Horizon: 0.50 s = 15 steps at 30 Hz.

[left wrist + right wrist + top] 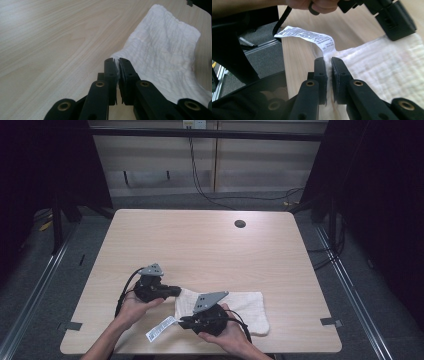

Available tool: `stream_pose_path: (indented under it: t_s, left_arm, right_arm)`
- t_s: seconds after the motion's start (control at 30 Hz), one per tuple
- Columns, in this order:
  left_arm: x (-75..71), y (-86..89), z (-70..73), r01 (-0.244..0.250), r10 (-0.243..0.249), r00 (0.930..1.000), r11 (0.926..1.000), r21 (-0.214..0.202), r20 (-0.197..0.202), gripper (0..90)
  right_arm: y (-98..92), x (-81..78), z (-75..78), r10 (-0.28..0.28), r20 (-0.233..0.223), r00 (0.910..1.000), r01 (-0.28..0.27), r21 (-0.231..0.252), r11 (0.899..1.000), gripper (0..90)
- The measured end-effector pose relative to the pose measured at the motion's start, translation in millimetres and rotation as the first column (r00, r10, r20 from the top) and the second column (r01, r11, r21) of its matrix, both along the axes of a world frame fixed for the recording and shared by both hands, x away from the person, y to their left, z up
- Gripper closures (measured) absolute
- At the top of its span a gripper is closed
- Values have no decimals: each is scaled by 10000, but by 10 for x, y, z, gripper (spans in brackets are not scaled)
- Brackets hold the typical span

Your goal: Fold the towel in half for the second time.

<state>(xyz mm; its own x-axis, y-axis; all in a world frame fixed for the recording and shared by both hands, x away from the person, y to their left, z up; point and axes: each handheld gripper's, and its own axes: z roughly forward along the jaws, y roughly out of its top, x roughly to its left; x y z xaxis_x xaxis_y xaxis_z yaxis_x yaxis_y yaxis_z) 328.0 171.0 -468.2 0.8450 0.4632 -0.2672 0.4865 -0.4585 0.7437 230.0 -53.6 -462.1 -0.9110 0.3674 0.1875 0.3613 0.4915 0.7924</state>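
A white folded cloth [247,307] lies near the table's front edge, with a printed care label [160,328] sticking out at its left. My left gripper [176,291] pinches the cloth's far left corner [117,58], jaws closed on the fabric. My right gripper [184,322] is clamped on the near left corner of the cloth [352,53], right where the label [307,35] is sewn on. In the right gripper view the left gripper [392,20] and the hand holding it show at the top.
The wooden table [200,240] has a round cable hole [240,224] at the back right. Grey floor and metal rails [30,290] run along both sides. Tape marks [330,322] sit at the front corners.
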Motion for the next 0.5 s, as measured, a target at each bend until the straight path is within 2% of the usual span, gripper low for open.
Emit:
stream_pose_path:
  t_s: [0.1, 0.33, 0.5]
  left_arm:
    - [0, 33, 61, -162, 162, 9997, 9999, -3, 186, 855]
    - [24, 121, 98, -387, 390, 9991, 9990, -219, 165, 855]
    - [56, 220, 127, -561, 566, 9983, 9977, -368, 118, 855]
  right_arm:
    - [6, 29, 71, -66, 95, 9999, 66, 31, 10000, 837]
    - [113, 94, 132, 144, 117, 9998, -145, 98, 9998, 837]
    - [206, 145, 153, 246, 41, 9997, -245, -82, 9997, 837]
